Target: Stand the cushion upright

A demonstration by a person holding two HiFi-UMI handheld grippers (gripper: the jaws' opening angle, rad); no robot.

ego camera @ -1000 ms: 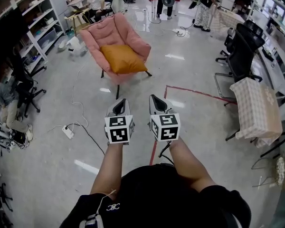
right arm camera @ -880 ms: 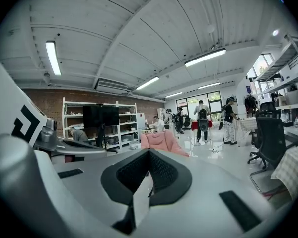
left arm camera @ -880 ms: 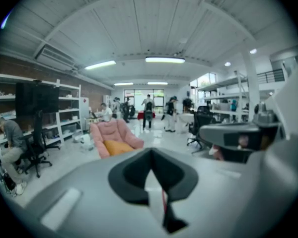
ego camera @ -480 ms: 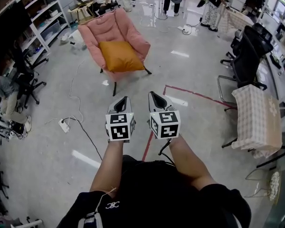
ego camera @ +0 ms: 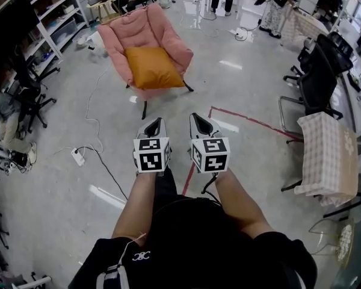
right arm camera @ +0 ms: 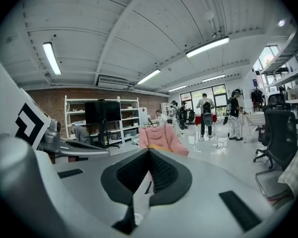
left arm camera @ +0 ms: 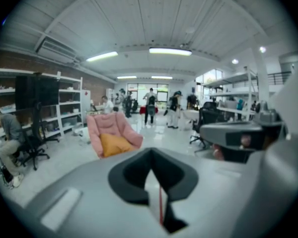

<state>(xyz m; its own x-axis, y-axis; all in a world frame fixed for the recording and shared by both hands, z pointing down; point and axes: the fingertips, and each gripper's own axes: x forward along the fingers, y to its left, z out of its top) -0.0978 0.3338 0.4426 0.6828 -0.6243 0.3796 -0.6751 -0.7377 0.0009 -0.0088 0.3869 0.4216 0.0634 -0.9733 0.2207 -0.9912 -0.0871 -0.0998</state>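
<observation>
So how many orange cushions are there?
1. The orange cushion lies on the seat of the pink armchair, across the floor ahead of the person. More could be hidden outside these views.

Ahead of the right gripper [right arm camera: 149,152], its own body hides the legs of the armchair [right arm camera: 164,137] and all but a sliver of the cushion [ego camera: 153,67], and the people [right arm camera: 206,114] farther beyond are too small to make out.

Your left claw [ego camera: 157,123] and right claw [ego camera: 195,118] sit side by side ahead of you, near but apart, angled slightly down, jaws closed on nothing.
</observation>
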